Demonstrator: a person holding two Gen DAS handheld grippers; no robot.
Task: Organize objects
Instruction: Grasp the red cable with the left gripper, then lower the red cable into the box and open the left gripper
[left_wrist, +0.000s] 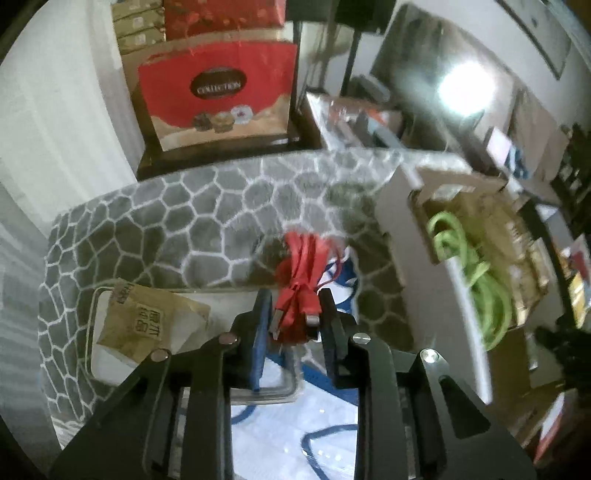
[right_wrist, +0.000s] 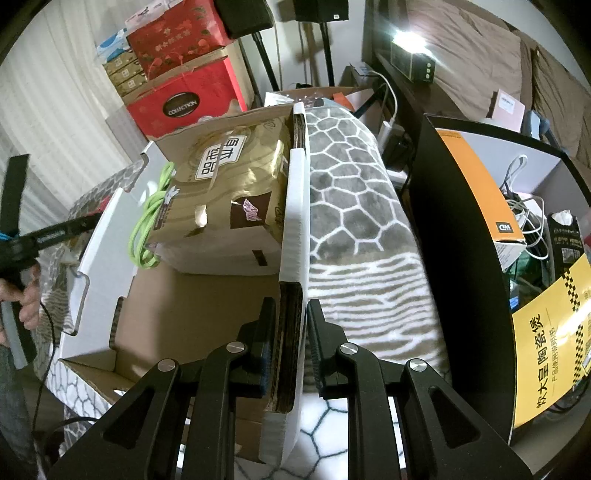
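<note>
My left gripper (left_wrist: 294, 297) is shut on a bundled red cable (left_wrist: 304, 258), whose plugs sit between the pads just above a clear tray (left_wrist: 92, 332). The tray holds a brown paper packet (left_wrist: 147, 317). A green cable (left_wrist: 476, 273) lies in the cardboard box (left_wrist: 417, 206) to the right. In the right wrist view, my right gripper (right_wrist: 291, 306) is shut on the box's near side wall (right_wrist: 295, 221). Inside the box (right_wrist: 192, 314) are the green cable (right_wrist: 147, 218) and a gold paper pack (right_wrist: 236, 177). A hand (right_wrist: 26, 295) holding the left gripper shows at the far left.
A grey honeycomb-patterned blanket (left_wrist: 184, 221) covers the surface under the tray and box. Red gift bags (left_wrist: 218, 92) and boxes are stacked behind. At the right stands a black bin (right_wrist: 454, 240) stuffed with cables, an orange box and a yellow bag (right_wrist: 554, 350).
</note>
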